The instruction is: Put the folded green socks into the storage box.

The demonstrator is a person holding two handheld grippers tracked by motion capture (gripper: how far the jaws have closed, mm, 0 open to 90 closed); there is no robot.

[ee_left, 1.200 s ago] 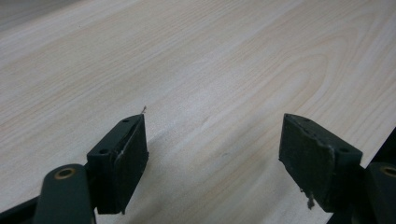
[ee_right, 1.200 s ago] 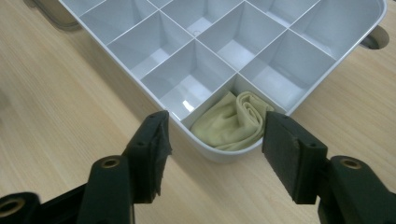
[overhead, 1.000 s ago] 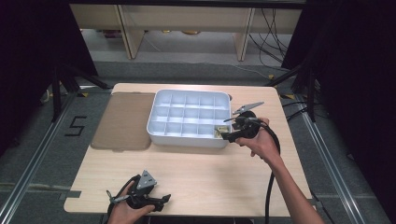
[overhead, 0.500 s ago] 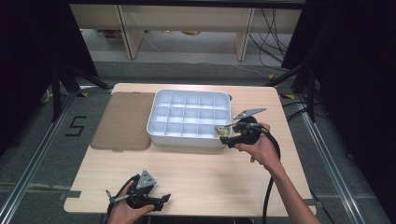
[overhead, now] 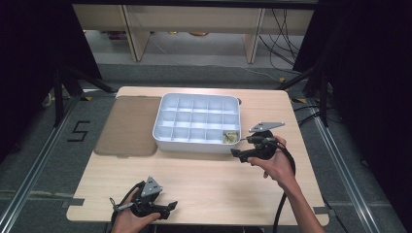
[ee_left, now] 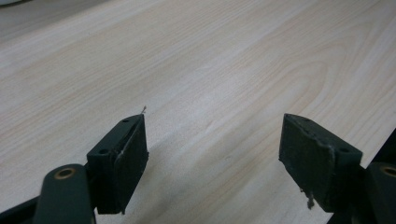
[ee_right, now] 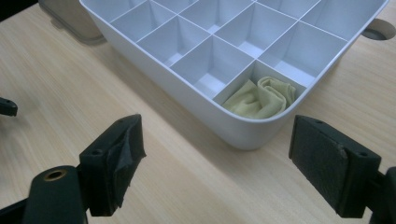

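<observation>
Pale yellow cloth (ee_right: 260,99) — crumpled — lies in white tray's (ee_right: 196,88) near corner compartment

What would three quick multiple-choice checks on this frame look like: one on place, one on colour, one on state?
1. Where is the folded cloth?
A. corner compartment of the tray nearest the right tool
B. on the brown lid
C. on the bare table

2. What colour is the compartment tray?
A. black
B. white
C. red

3. How do the right tool's jaws stand?
A. shut on the cloth
B. shut on the tray wall
C. open and empty

Answers: 1 A, the cloth sits in the tray's near corner cell; 2 B, walls and dividers are white; 3 C, the jaws stand apart over the table.
</observation>
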